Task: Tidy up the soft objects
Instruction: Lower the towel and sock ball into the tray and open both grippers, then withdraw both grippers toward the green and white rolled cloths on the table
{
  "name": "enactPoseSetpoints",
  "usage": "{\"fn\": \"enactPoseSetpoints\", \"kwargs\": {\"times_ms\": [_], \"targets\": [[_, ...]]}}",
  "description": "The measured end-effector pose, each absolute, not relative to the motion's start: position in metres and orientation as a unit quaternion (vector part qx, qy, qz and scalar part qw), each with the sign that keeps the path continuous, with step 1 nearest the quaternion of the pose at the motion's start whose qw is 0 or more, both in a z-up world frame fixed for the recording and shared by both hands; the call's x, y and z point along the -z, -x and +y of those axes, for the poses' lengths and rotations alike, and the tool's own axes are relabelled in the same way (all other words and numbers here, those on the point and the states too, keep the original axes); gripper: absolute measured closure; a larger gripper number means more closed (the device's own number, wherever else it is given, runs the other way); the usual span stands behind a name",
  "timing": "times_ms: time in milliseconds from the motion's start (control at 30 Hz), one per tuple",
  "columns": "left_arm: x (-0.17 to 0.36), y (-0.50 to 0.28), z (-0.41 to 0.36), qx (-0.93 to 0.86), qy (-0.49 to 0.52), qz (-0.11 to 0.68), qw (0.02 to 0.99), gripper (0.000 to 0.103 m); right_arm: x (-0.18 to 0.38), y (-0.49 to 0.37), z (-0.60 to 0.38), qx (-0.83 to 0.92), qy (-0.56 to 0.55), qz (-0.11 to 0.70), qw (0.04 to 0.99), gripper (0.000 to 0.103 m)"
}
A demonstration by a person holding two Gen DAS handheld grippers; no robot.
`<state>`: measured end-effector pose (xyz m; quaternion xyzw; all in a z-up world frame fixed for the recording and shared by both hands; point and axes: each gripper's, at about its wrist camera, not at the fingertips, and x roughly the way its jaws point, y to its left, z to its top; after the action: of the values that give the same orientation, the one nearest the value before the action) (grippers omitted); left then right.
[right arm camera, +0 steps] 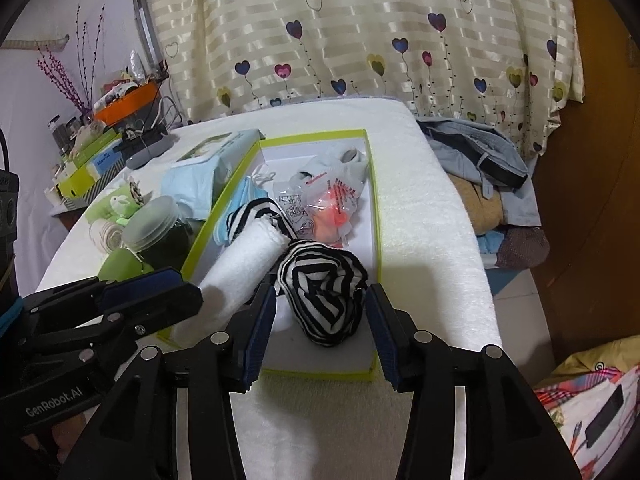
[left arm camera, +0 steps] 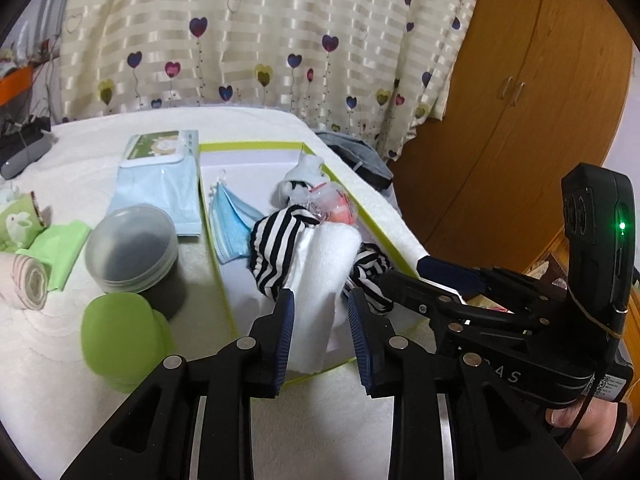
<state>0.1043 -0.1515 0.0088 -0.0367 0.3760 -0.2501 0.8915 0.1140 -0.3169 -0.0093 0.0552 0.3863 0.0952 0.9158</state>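
Observation:
A white box with a lime-green rim (left arm camera: 256,145) (right arm camera: 372,208) lies on the white-covered table. It holds a rolled white towel (left arm camera: 328,256) (right arm camera: 244,264), a black-and-white striped cloth (left arm camera: 276,248) (right arm camera: 324,292), a blue face mask (left arm camera: 232,220), a plastic bag with something orange inside (right arm camera: 332,204) and pale socks (left arm camera: 304,172). My left gripper (left arm camera: 320,312) is open over the near end of the towel, its pads just clear of it. My right gripper (right arm camera: 320,308) is open around the bunched striped cloth, with a gap on each side.
Left of the box stand a dark jar with a frosted lid (left arm camera: 132,248), green round pads (left arm camera: 120,332), a pack of wipes (left arm camera: 160,184), a rolled bandage (left arm camera: 28,280) and a green cloth (left arm camera: 60,248). Piled clothes (right arm camera: 480,168) lie beyond the table's right edge. A wooden wardrobe (left arm camera: 520,100) stands behind.

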Motion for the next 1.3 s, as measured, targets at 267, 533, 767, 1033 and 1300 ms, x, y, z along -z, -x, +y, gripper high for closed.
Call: {"fn": "enactPoseSetpoints", "kwargs": {"times_ms": [267,533,767,1033,1300], "targets": [[-0.025,-0.081,-0.136,0.248,0.043,0.354,0.9,0.076,-0.009,-0.095,-0.31,-0.096,-0.053,0.369,0.923,0.055],[-0.035,-0.063,-0.115,0.229,0.048,0.34,0.911,0.076,-0.024,-0.077,-0.291,-0.113,-0.042,0.352,0.928,0.055],[-0.041,-0.054,-0.099,0.21,0.05,0.33,0.919,0.076,-0.029,-0.071,-0.278,-0.128,-0.035,0.345,0.929,0.055],[-0.041,-0.049,-0.086,0.197,0.054,0.328,0.922,0.076,-0.031,-0.064,-0.269,-0.14,-0.029,0.343,0.929,0.055],[-0.037,-0.048,-0.077,0.185,0.062,0.33,0.923,0.076,-0.031,-0.063,-0.264,-0.144,-0.028,0.341,0.929,0.055]]}}
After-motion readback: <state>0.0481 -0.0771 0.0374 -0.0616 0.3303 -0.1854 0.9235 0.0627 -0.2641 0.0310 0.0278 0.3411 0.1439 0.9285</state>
